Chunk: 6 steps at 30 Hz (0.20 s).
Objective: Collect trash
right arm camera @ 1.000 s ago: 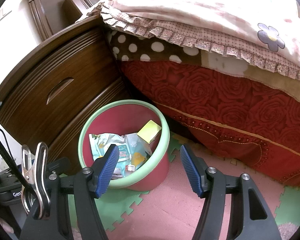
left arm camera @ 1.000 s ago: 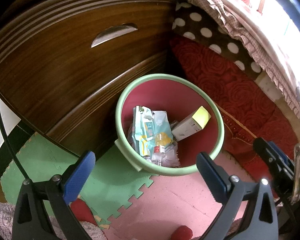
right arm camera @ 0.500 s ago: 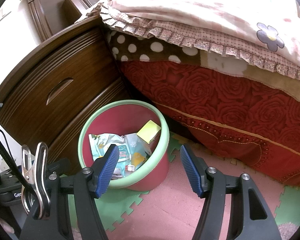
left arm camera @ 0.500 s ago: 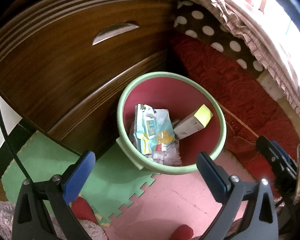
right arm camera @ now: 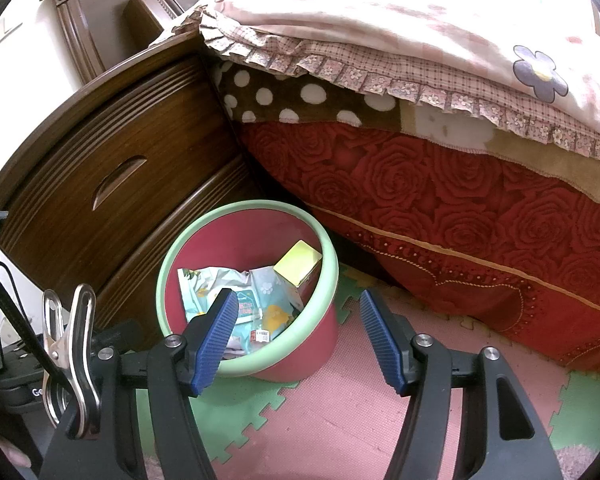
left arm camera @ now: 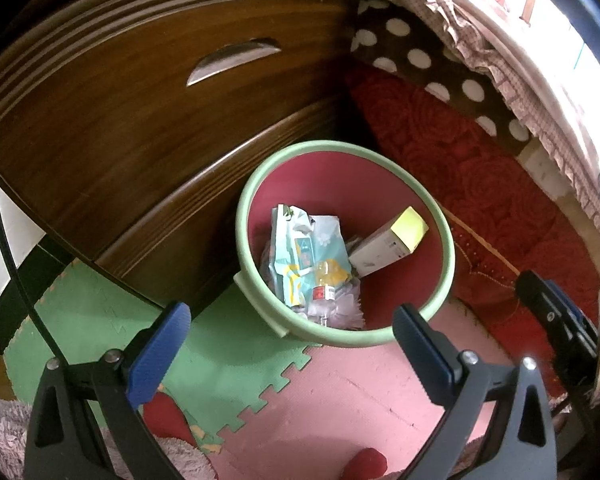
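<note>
No displacement is observed since the earlier frames; both hand-held grippers are held stationary.

The left hand-held gripper (left arm camera: pixel 290 352) and right hand-held gripper (right arm camera: pixel 296 338) are spread and empty above the green-rimmed bin (left arm camera: pixel 448 248), in which a wrapper (left arm camera: pixel 300 248), bottle (left arm camera: pixel 325 284) and box (left arm camera: pixel 388 242) are contained, beside the nightstand (left arm camera: pixel 140 128) and bed (right arm camera: pixel 460 184).

The left tool (left arm camera: pixel 290 350) has two black plastic arms with blue ribbed pads (left arm camera: pixel 158 354) and small silver screws. A thin black cable (left arm camera: pixel 4 240) runs beside it. The right tool (right arm camera: pixel 296 338) looks the same, with a shiny metal clip (right arm camera: pixel 70 356) next to it.
</note>
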{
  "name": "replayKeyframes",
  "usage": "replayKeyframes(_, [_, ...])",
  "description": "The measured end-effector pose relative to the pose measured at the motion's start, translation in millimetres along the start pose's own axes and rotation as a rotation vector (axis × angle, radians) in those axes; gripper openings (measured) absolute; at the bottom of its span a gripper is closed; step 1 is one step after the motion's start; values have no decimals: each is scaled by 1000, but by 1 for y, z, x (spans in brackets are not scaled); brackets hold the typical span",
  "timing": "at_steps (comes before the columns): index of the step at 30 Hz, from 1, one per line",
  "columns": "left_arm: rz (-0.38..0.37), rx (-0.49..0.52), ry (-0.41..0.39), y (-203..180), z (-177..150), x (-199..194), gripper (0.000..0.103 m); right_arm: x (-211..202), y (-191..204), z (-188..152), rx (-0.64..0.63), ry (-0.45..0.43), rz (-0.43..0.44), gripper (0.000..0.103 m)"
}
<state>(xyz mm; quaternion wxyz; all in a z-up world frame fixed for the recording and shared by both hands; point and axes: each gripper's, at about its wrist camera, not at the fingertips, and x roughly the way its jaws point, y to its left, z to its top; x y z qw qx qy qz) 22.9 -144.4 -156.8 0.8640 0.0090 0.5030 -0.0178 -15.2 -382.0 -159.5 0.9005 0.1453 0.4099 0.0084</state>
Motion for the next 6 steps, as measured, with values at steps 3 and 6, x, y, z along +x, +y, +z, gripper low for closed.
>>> replayKeyframes(3, [0, -3, 0, 0, 0, 0, 103, 0, 0, 0, 0, 1, 0, 65])
replayKeyframes(6, [-1, -3, 4, 0, 0, 1, 103, 0, 0, 0, 0, 1, 0, 65])
